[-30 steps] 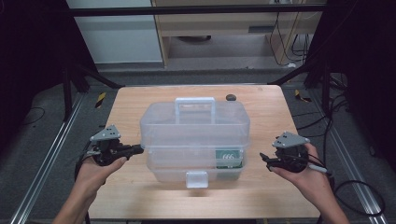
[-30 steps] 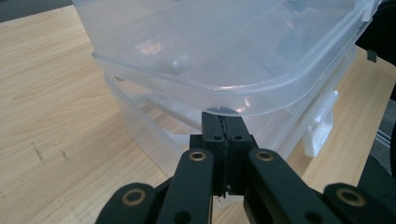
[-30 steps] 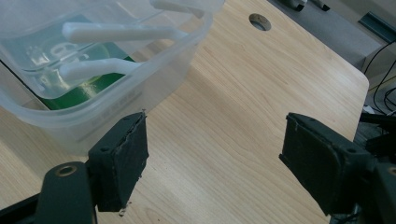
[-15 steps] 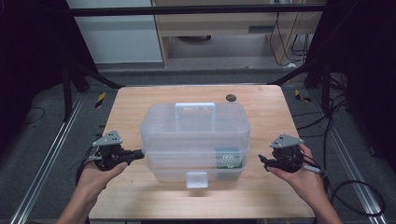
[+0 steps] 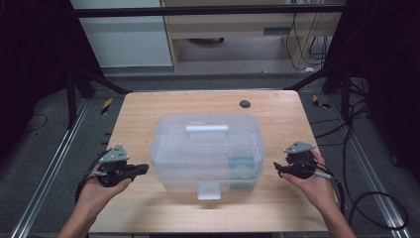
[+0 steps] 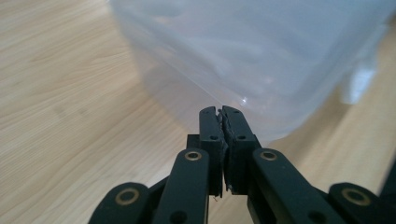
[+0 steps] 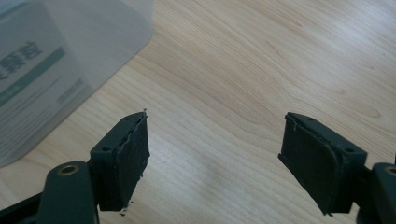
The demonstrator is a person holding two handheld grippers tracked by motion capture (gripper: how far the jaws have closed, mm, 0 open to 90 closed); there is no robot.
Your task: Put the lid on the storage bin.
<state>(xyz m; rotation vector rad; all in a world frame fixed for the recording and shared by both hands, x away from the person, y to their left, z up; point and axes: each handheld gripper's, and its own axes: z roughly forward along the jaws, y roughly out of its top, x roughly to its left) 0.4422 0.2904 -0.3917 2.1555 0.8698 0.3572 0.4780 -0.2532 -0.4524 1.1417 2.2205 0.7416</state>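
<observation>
A clear plastic storage box [image 5: 205, 148] stands in the middle of the wooden table [image 5: 148, 109], with a pale handle [image 5: 207, 128] on its lid and a latch [image 5: 209, 191] at its near side. My left gripper [image 5: 145, 169] is shut and empty, its tips close to the box's left wall. In the left gripper view the shut jaws [image 6: 222, 112] point at the box's lower edge [image 6: 261, 51]. My right gripper [image 5: 276, 168] sits a little right of the box. The right gripper view has it [image 7: 215, 119] open over bare wood, beside the box [image 7: 56, 60] and its green label.
A small black round object [image 5: 244, 104] lies near the table's far edge. A dark metal frame [image 5: 208, 10] stands around the table. Cables lie on the floor at the right [image 5: 366, 198]. Bare wood runs along both sides of the box.
The box's top sits lower in the view than a second ago. Both hands have drawn slightly toward the near edge of the table.
</observation>
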